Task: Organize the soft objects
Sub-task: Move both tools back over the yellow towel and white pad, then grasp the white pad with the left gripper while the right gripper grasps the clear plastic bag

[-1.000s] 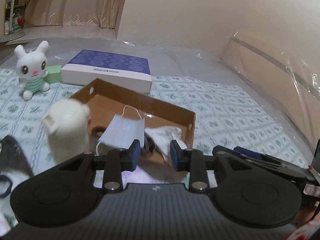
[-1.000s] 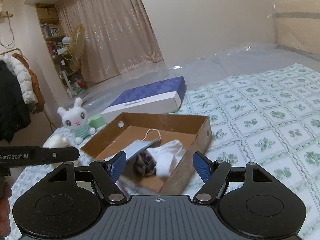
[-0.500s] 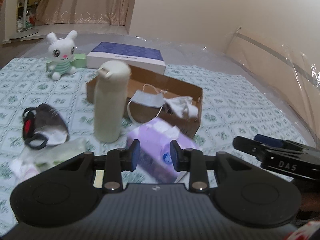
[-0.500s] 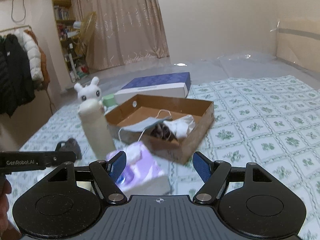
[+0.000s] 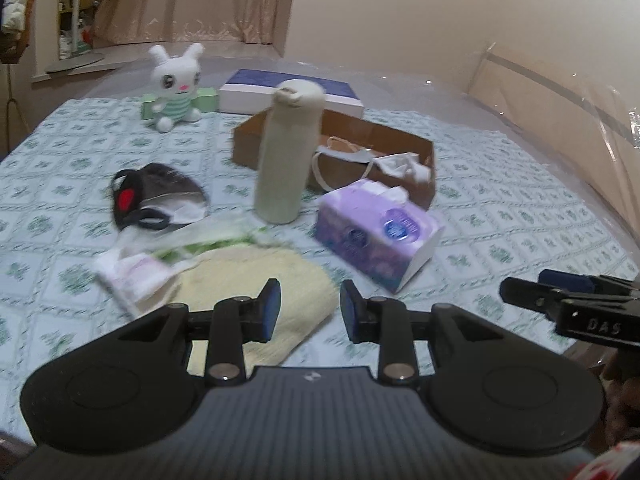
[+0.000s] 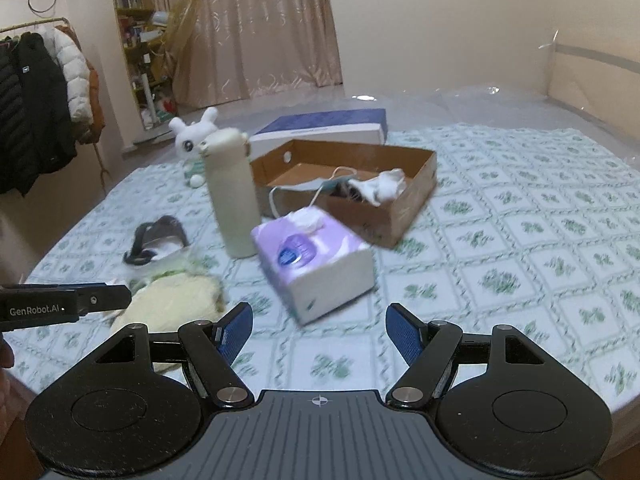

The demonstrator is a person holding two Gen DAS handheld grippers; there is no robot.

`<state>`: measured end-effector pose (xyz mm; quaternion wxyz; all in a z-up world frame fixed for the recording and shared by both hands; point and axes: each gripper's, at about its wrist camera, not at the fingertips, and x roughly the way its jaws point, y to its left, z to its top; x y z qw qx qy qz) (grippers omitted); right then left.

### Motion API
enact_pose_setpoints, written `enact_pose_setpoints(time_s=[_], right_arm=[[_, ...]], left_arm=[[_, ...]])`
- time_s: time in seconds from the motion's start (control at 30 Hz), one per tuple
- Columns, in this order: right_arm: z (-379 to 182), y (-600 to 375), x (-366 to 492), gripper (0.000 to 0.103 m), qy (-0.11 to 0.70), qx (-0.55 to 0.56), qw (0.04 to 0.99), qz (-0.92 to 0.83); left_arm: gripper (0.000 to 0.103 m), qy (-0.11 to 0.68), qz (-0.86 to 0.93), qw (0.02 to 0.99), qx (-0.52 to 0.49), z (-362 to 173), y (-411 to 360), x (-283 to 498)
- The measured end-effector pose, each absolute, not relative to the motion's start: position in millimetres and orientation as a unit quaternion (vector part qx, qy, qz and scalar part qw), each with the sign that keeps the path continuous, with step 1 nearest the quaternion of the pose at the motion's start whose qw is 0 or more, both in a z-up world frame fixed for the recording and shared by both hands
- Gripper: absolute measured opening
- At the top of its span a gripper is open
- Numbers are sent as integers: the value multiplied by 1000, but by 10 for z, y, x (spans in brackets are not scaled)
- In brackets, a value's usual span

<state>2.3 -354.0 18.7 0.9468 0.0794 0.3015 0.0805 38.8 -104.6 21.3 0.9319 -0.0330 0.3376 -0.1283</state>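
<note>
A brown cardboard box [image 5: 412, 145] on the bed holds a blue face mask [image 5: 352, 158] and a white cloth [image 5: 404, 166]. In front of it lie a purple tissue pack [image 5: 376, 232], a black face mask [image 5: 156, 196], a pale yellow towel [image 5: 256, 276] and a plastic-wrapped packet [image 5: 134, 276]. A white bunny plush [image 5: 176, 84] sits at the back left. My left gripper [image 5: 310, 308] hovers over the towel's near edge, open a little, nothing between its fingers. My right gripper [image 6: 318, 320] stands open wide just short of the tissue pack [image 6: 316, 256], holding nothing.
A tall cream bottle [image 5: 286, 152] stands upright between the black mask and the box. A blue-and-white flat box [image 5: 288, 92] and a small green box [image 5: 208, 100] lie behind. Clear plastic sheet covers the far bed and headboard. Coats hang at the left [image 6: 36, 100].
Both grippers have drawn back from the cardboard box toward the near edge of the bed. The bottle, tissue pack, black mask and towel have come into view.
</note>
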Motion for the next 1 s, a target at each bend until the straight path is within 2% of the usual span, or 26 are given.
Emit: enact_pose_setpoints(time_s=[0.57, 0.73, 1.0], right_arm=[[155, -2750, 64, 73, 303, 34, 939, 157], [109, -2581, 137, 73, 308, 21, 936, 170], [23, -2379, 306, 73, 314, -6, 932, 178]], left_arm=[[30, 347, -64, 934, -45, 72, -168, 277], [38, 354, -65, 932, -42, 1, -23, 365], [43, 381, -58, 919, -86, -201, 224, 631]])
